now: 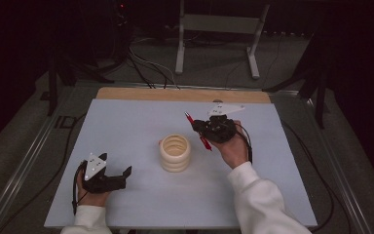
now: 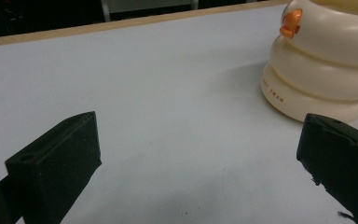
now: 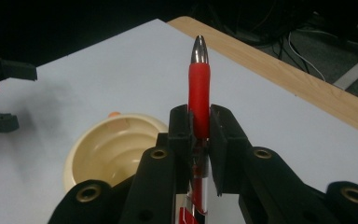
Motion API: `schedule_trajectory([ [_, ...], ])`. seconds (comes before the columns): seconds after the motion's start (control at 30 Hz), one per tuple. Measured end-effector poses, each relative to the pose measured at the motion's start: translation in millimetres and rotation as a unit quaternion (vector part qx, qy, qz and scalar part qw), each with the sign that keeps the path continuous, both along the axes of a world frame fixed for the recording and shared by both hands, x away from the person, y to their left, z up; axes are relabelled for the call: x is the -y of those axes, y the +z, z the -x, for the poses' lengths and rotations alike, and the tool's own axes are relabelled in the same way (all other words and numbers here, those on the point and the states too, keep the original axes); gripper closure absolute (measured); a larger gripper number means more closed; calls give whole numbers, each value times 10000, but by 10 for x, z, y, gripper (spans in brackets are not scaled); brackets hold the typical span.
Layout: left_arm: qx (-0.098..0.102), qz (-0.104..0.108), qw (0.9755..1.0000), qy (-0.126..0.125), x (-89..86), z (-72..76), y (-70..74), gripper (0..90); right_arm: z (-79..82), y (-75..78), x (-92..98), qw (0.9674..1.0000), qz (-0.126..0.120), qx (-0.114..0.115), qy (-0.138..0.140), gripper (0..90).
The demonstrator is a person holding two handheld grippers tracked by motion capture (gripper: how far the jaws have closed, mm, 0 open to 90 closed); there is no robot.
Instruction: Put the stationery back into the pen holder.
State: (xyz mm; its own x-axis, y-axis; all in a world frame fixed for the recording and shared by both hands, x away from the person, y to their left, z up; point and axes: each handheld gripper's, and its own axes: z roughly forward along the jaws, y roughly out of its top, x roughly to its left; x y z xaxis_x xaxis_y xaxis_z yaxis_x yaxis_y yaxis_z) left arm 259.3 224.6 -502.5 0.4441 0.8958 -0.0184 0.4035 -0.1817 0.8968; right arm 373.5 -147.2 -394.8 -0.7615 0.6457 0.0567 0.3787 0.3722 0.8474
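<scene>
A red pen with a silver tip is clamped between the jaws of my right gripper, tip pointing away from the hand. In the high view the right gripper hovers right of a cream ribbed cup standing mid-table, with the pen slanting through it. The cup's hollow lies below and left of the pen. My left gripper rests open near the table's front left, jaws wide apart, the cup with its orange tab ahead on the right.
The white board covers a wooden table whose far edge shows as a tan strip. Behind it stand a white metal frame and loose cables on the floor. Metal rails run along both sides.
</scene>
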Motion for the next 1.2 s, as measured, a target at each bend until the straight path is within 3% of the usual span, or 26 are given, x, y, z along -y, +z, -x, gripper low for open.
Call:
schedule_trajectory([
  [0.07,-10,-15,10000,-11,5,-2,-4,1,-14,6,-67,9999,-114,23,3,798],
  [0.43,-7,-11,10000,-17,5,0,-6,1,-13,70,-239,9996,-186,120,159,798],
  [0.8,-2,-2,10000,-12,4,4,-5,1,-42,66,-437,9982,-511,122,278,798],
  [1.2,0,15,10000,-25,0,5,-4,1,-59,-22,-588,9981,-496,181,314,798],
])
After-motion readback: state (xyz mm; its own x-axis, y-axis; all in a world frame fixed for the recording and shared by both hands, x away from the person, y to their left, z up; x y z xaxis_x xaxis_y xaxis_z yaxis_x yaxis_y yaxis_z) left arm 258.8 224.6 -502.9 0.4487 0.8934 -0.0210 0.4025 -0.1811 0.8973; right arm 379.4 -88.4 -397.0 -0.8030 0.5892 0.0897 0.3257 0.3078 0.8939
